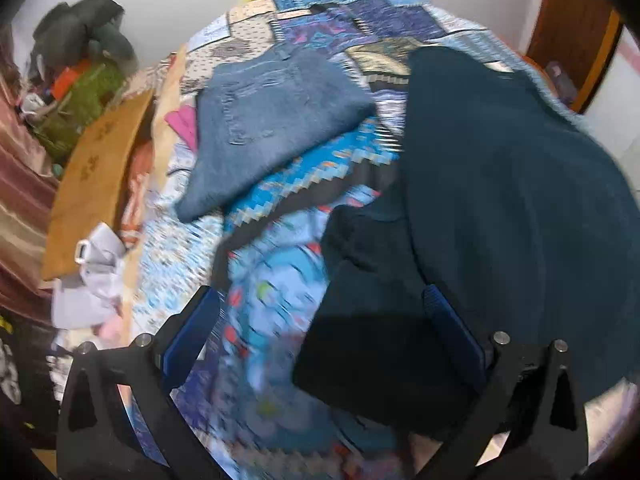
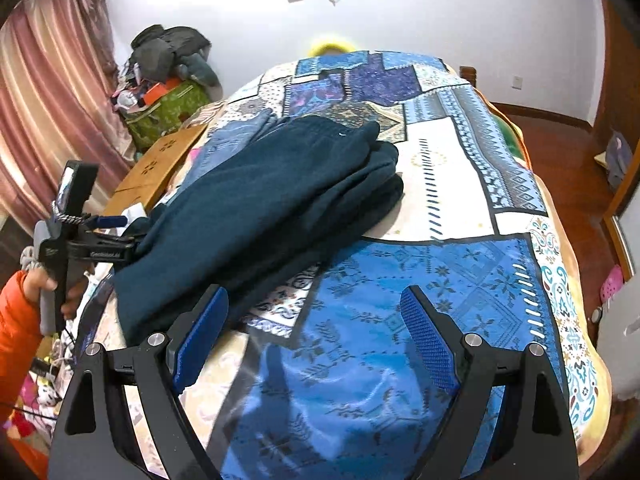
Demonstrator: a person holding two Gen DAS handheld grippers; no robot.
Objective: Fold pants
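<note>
Dark teal fleece pants (image 1: 500,184) lie bunched on the blue patchwork bedspread (image 1: 272,280), already doubled into thick layers, so likely mid-fold. Left wrist view: left tool (image 1: 320,332) hangs over the pants' near edge, blue pads apart, nothing pinched; one pad sits over the fabric, the other over bare bedspread. Folded blue denim jeans (image 1: 264,128) lie beyond, apart. Right wrist view: right tool (image 2: 316,340) has its pads wide apart and empty over bare bedspread (image 2: 400,288); pants (image 2: 260,200) lie ahead and to the left, their corner beside the left pad. A hand (image 2: 48,284) holds the left tool (image 2: 108,222) at their far edge.
</note>
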